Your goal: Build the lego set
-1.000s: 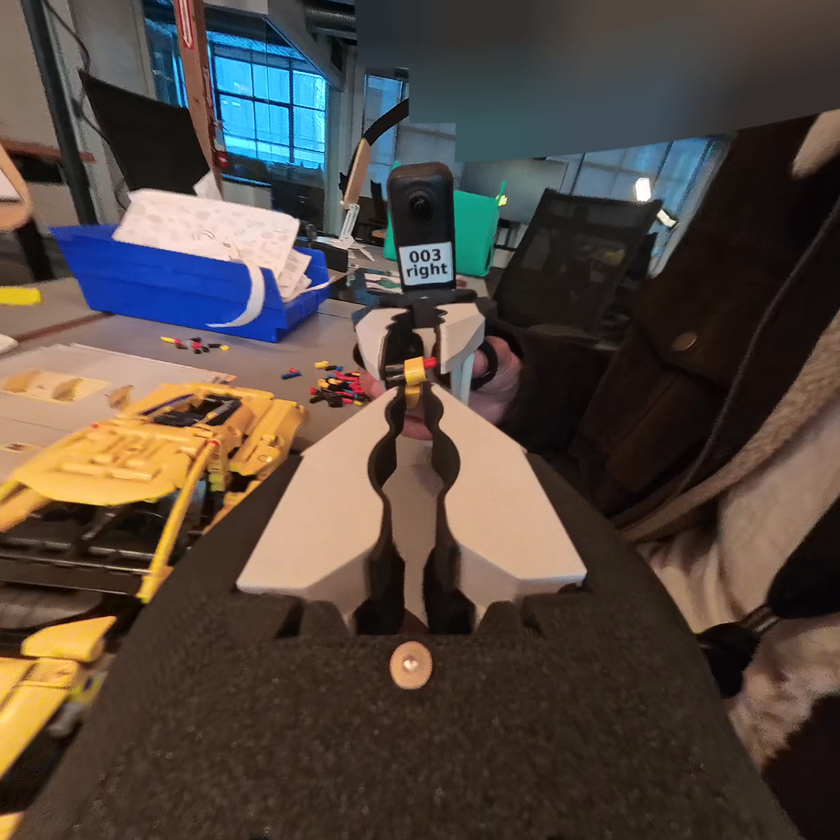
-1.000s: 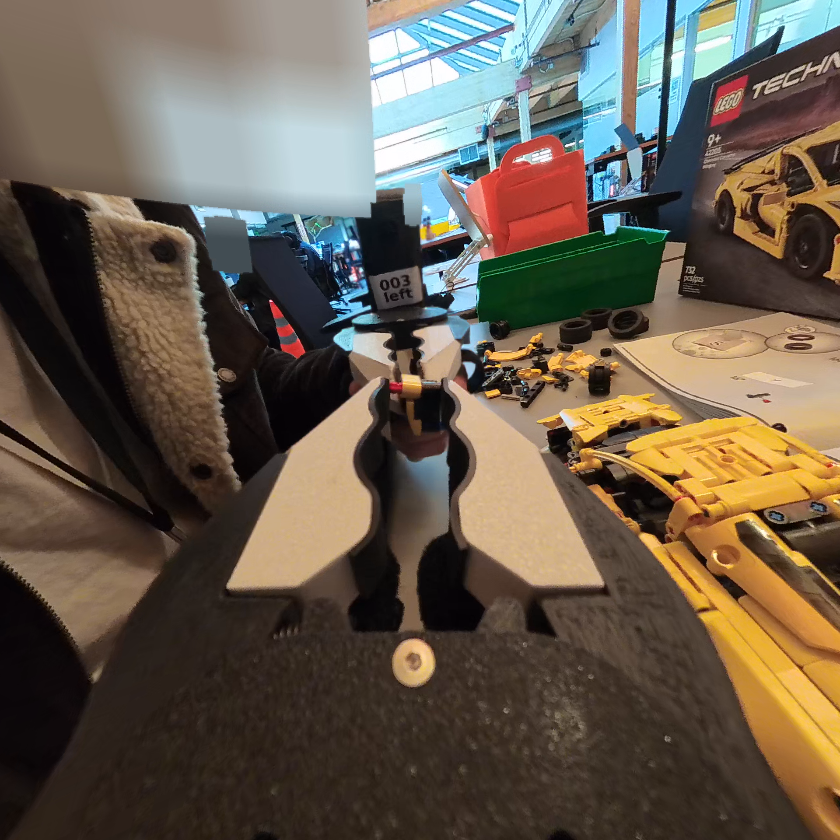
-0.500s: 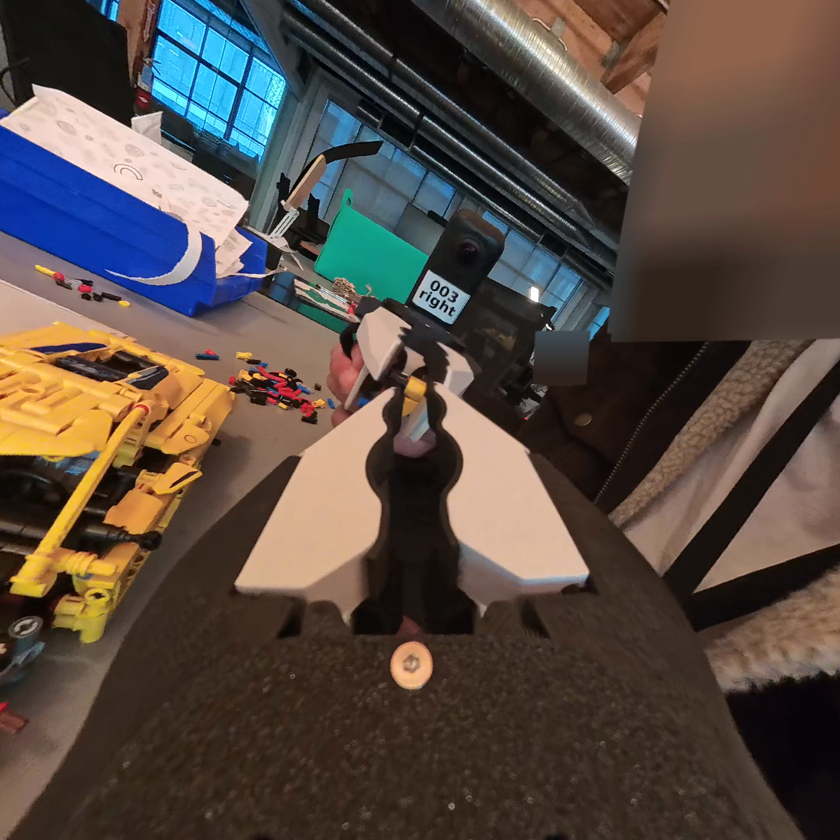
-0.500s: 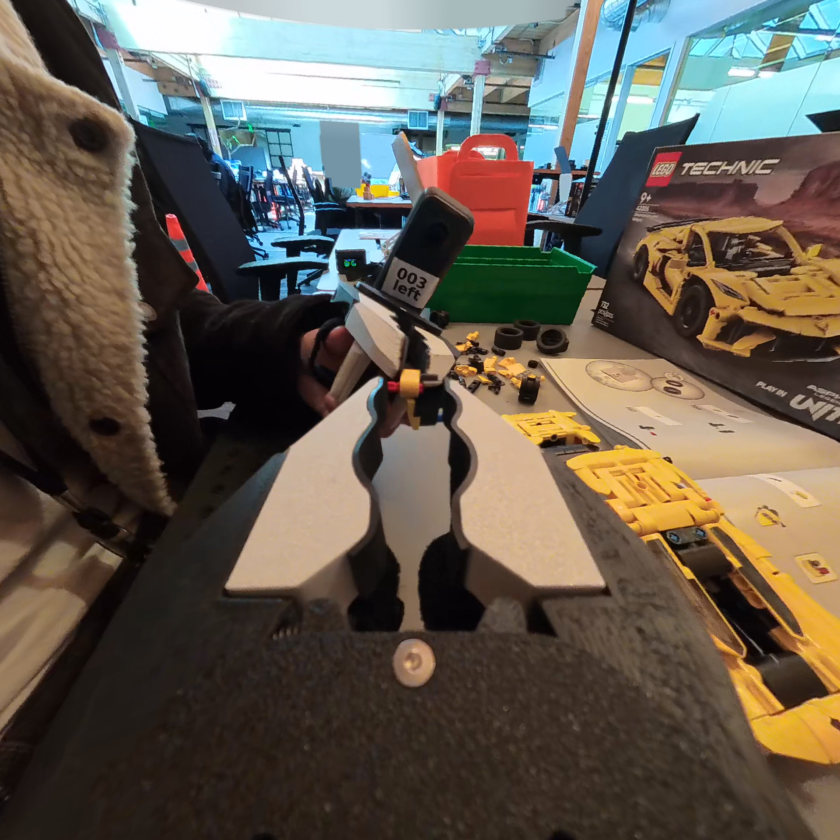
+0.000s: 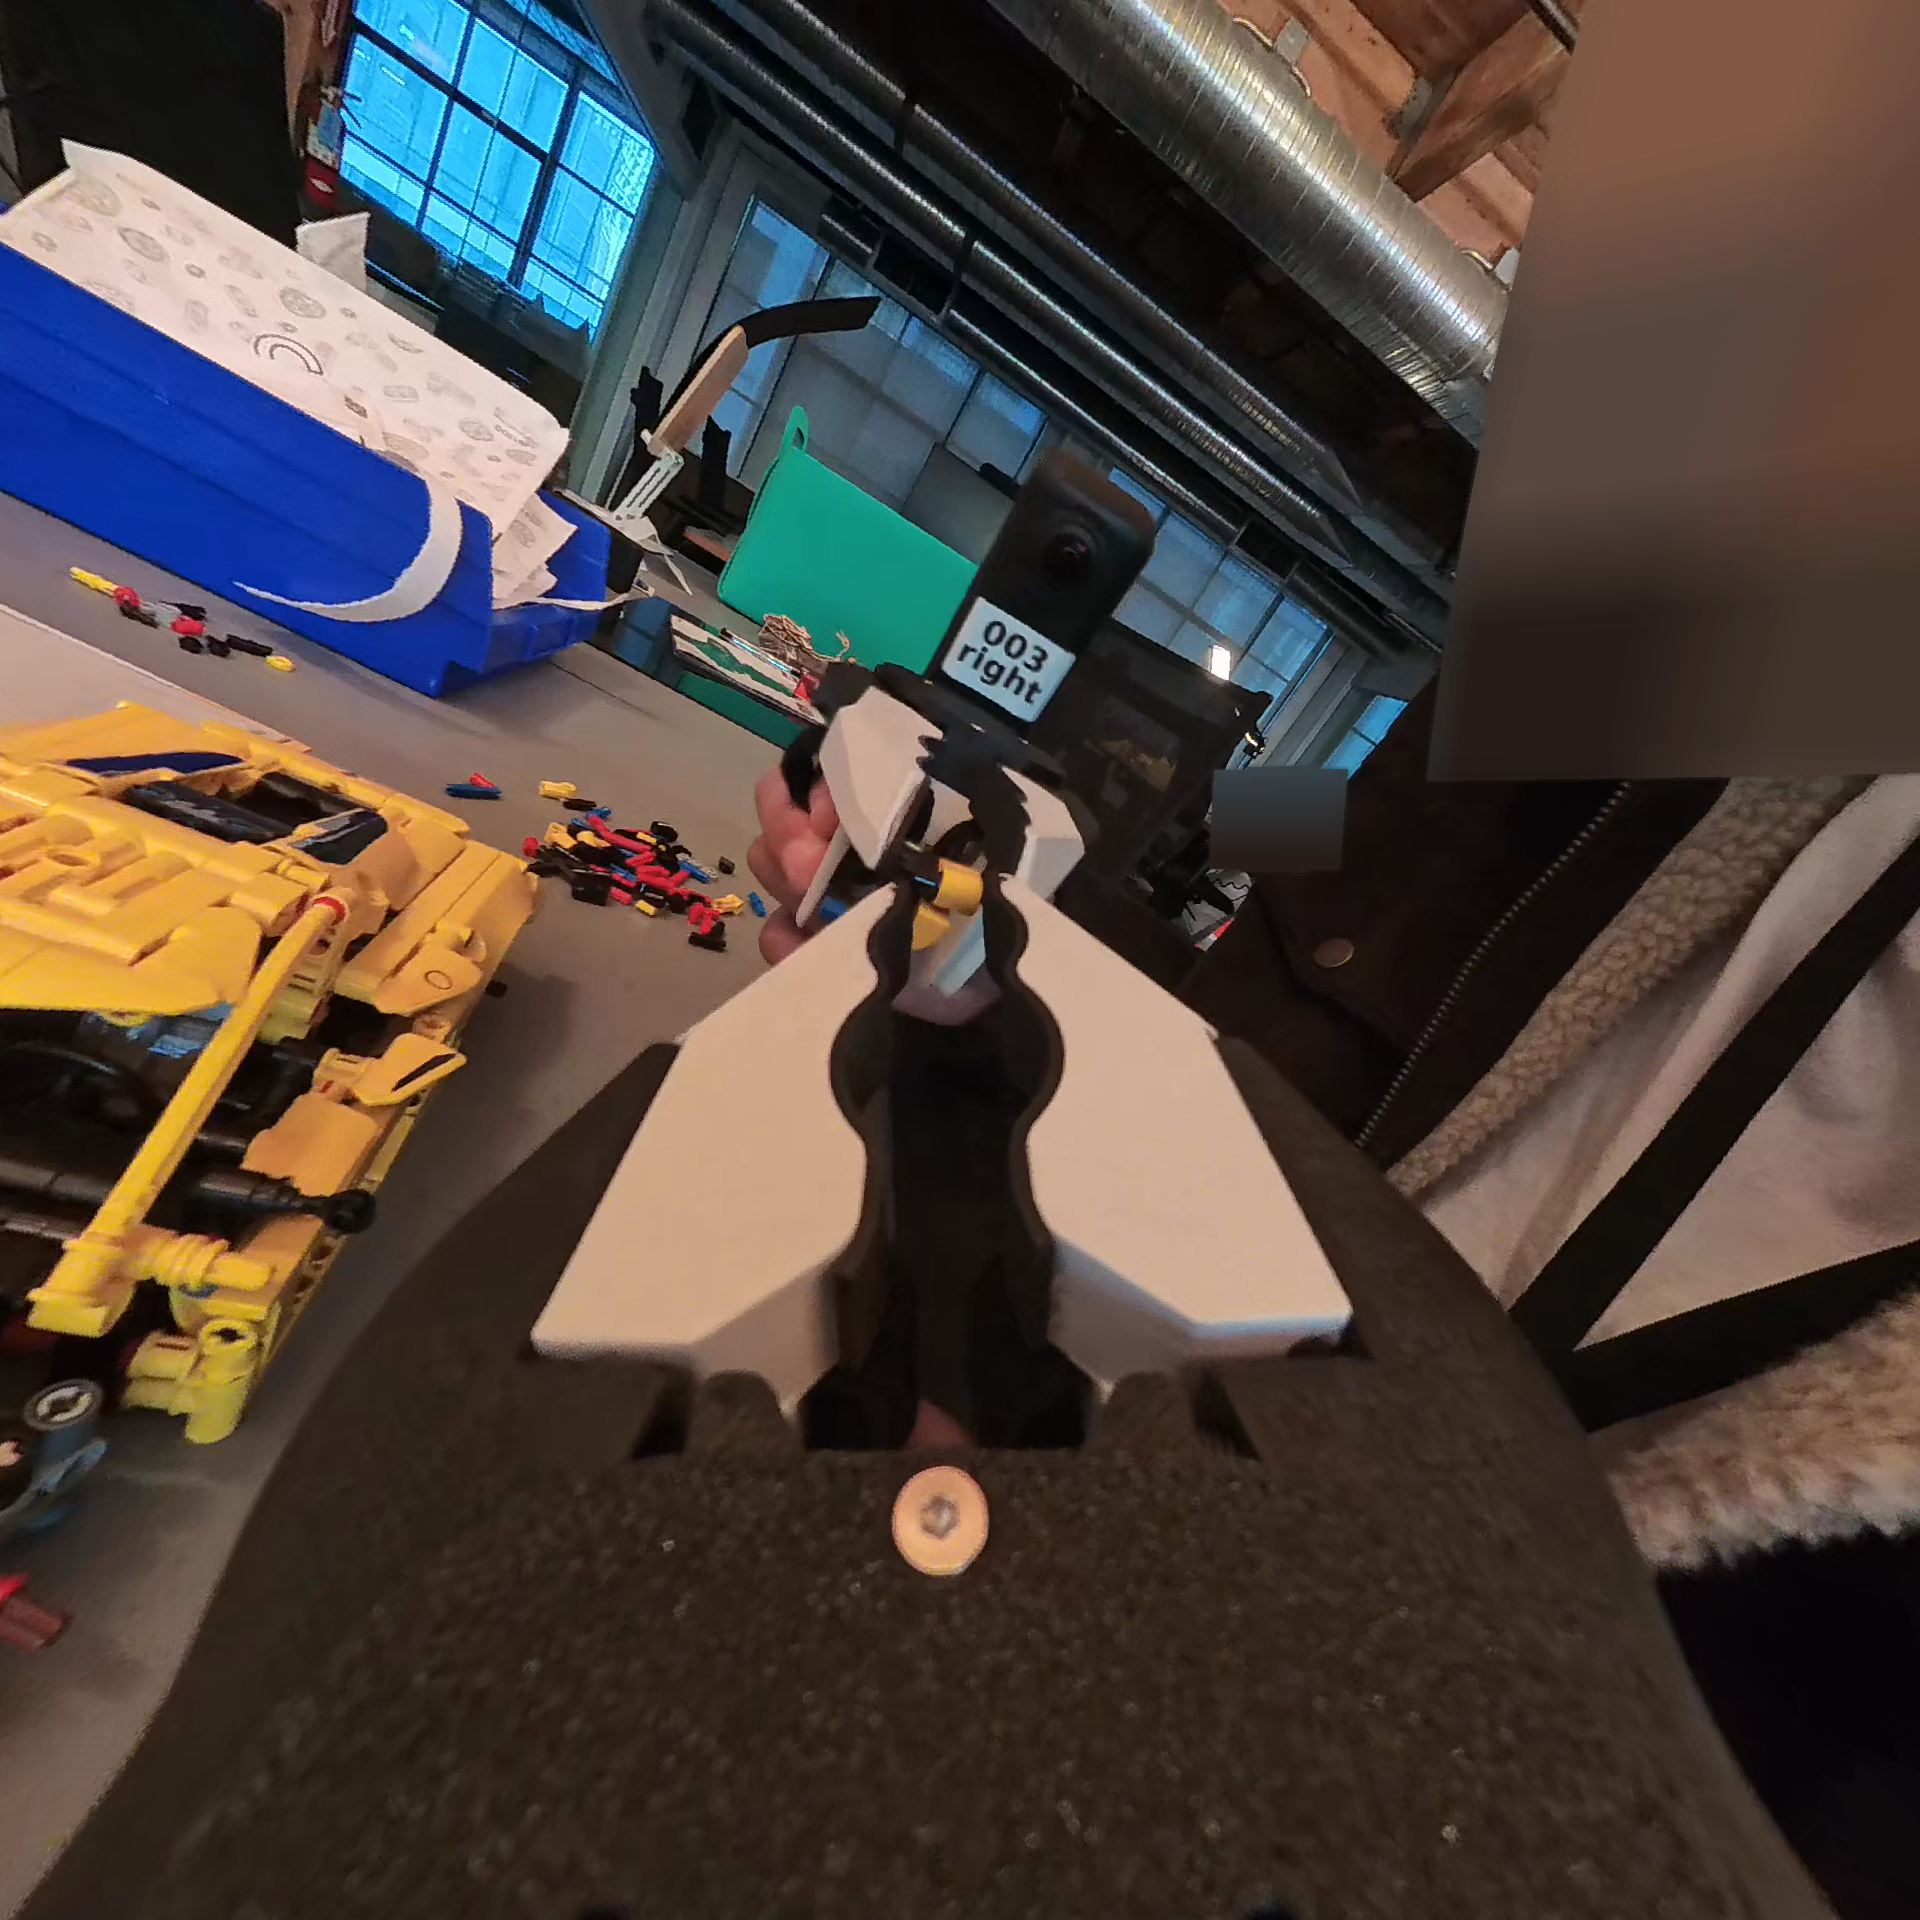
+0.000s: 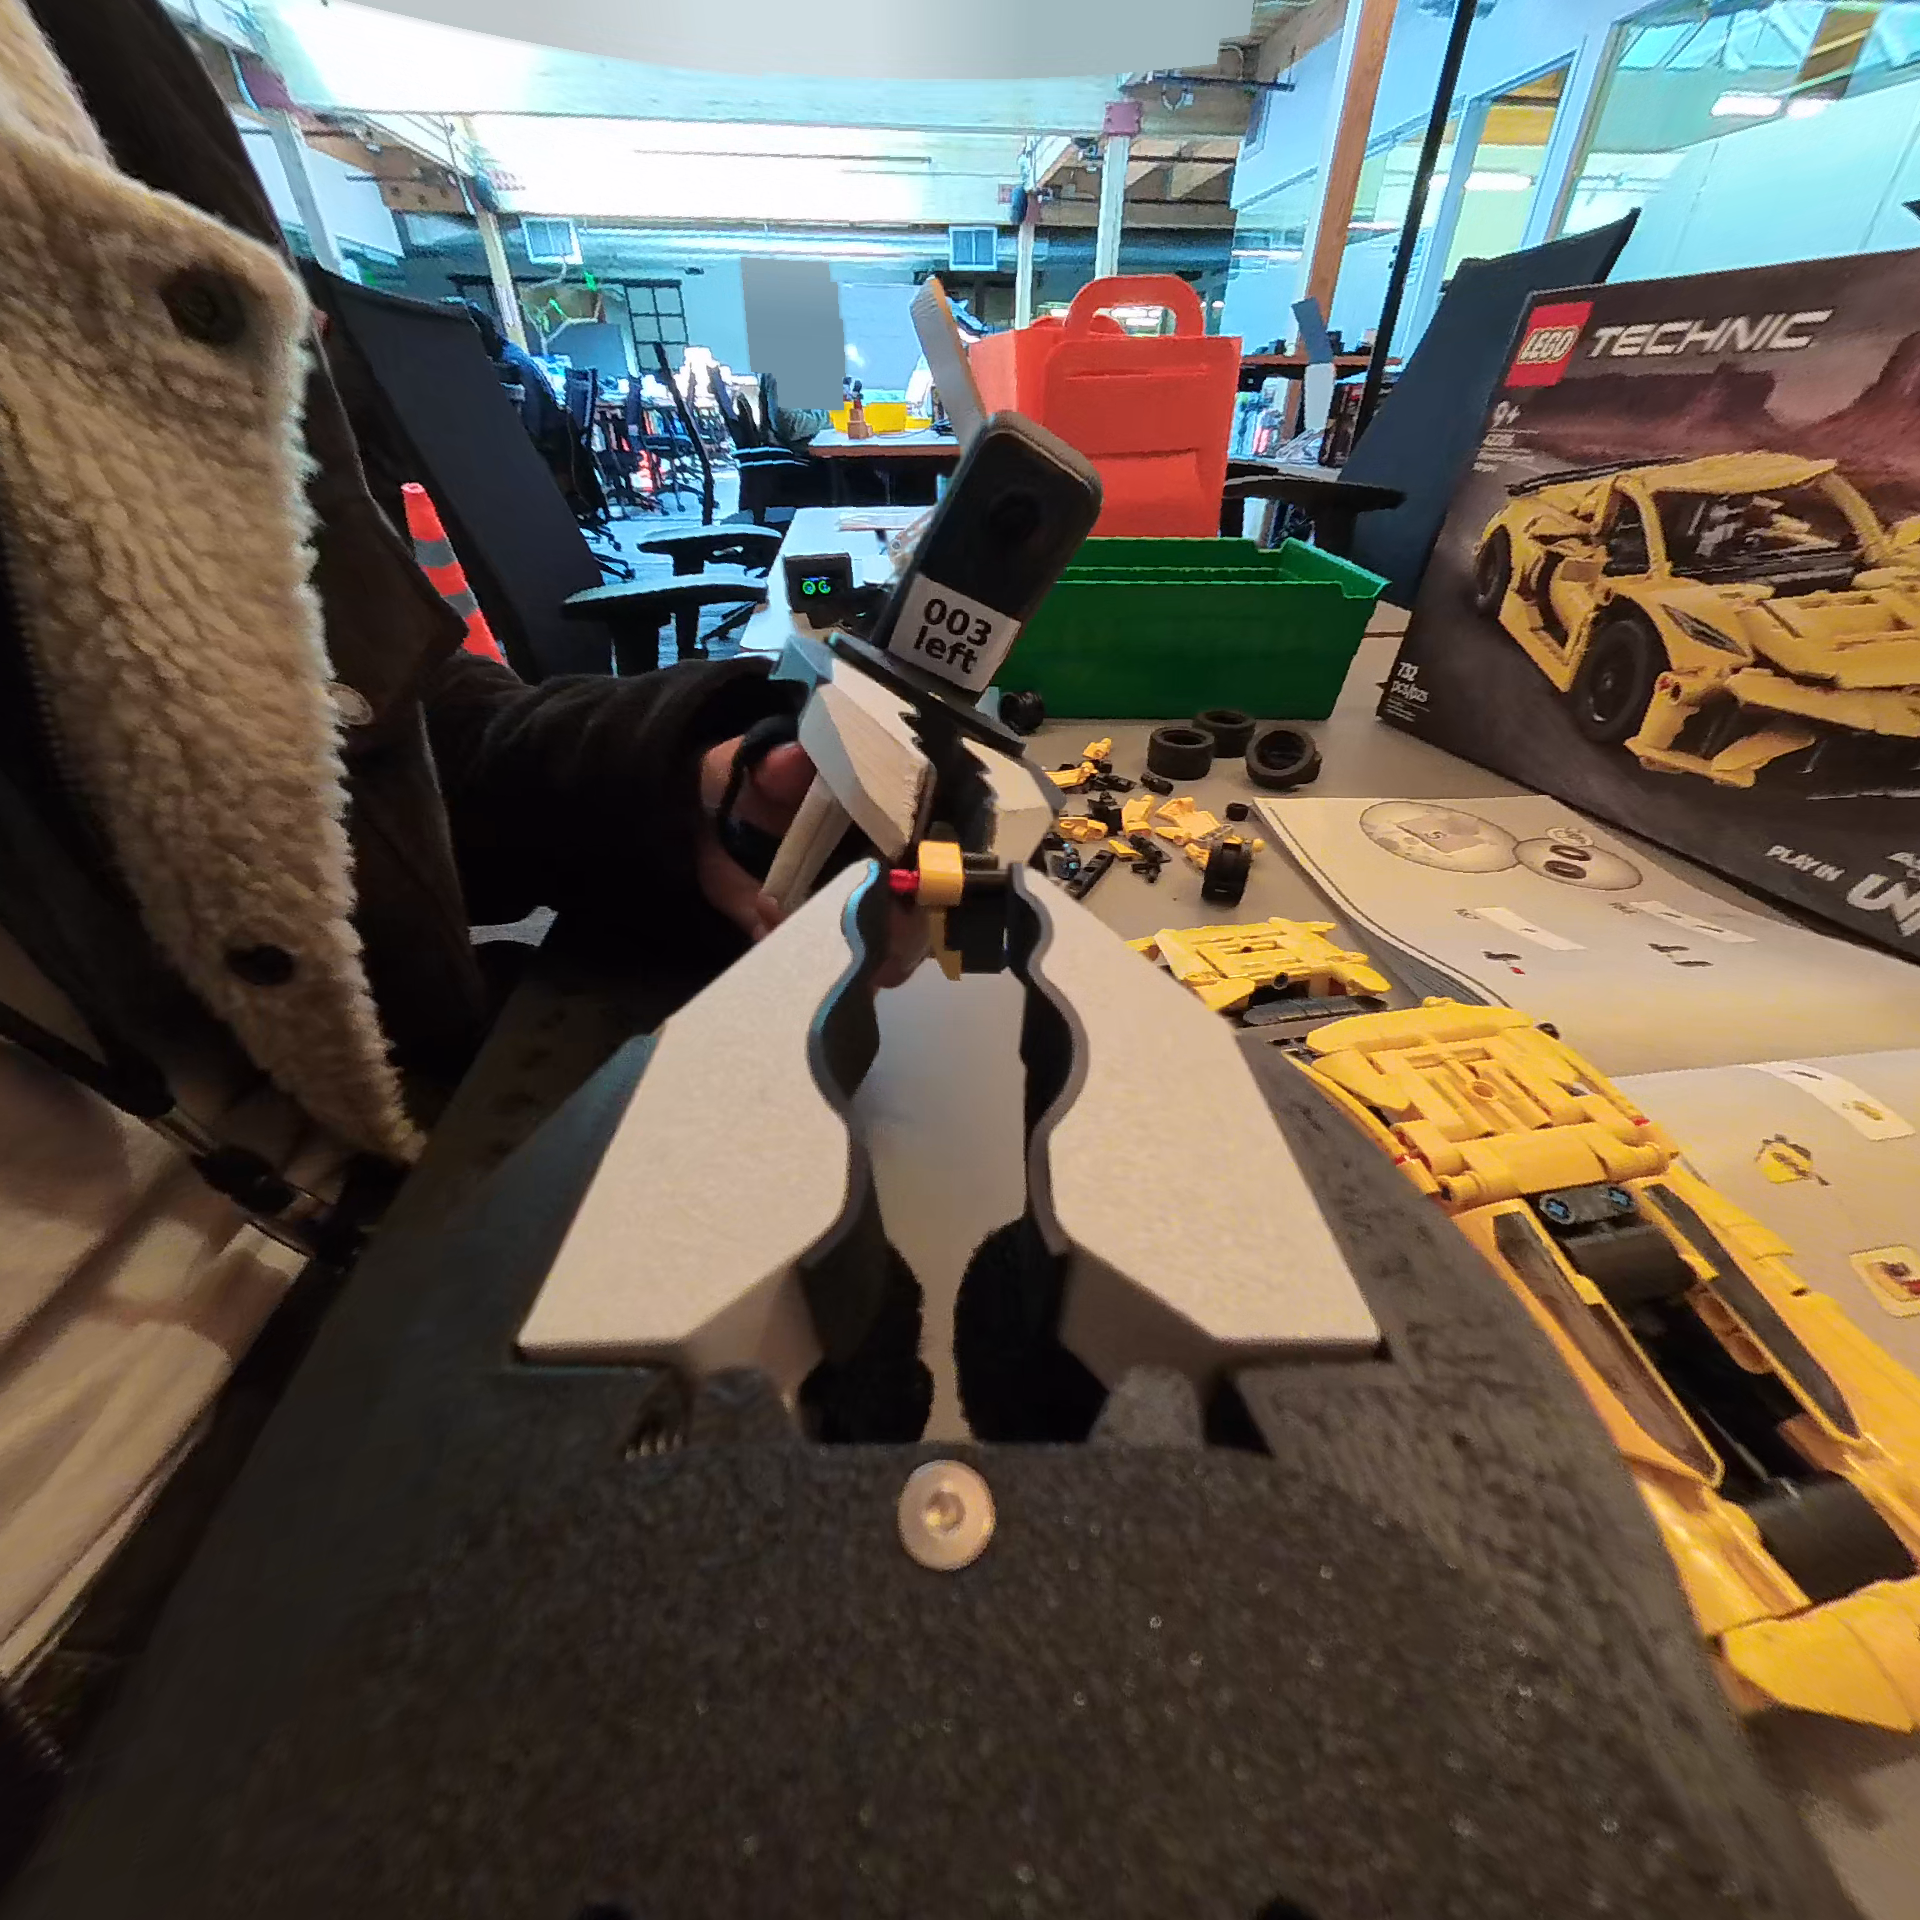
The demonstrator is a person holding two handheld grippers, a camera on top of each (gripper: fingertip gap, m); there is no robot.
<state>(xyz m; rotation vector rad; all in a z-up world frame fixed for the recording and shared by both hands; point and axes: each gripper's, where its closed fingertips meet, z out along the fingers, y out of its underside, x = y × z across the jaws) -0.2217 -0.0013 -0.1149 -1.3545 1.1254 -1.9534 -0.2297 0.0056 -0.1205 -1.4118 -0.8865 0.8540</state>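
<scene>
My two grippers face each other tip to tip above the table edge. Between them is a small yellow piece (image 5: 951, 888) with a red pin and a black part, also in the right wrist view (image 6: 940, 871). My left gripper (image 5: 940, 902) is closed on it from one side, and my right gripper (image 6: 940, 888) from the other. The right gripper shows beyond the piece in the left wrist view (image 5: 935, 800), and the left gripper beyond it in the right wrist view (image 6: 894, 769). The part-built yellow car (image 5: 208, 935) lies on the table, also in the right wrist view (image 6: 1507, 1143).
Loose small pieces (image 5: 634, 873) lie past the car, with a blue bin (image 5: 208, 499) behind. The right wrist view shows more yellow and black pieces (image 6: 1143, 821), tyres (image 6: 1226, 743), a small yellow subassembly (image 6: 1257, 961), instruction sheets (image 6: 1538, 894), a green bin (image 6: 1195, 634) and the set's box (image 6: 1714, 582).
Both grippers have tilted and rolled together with the small piece still between them. The car now sits lower and to the side in both views.
</scene>
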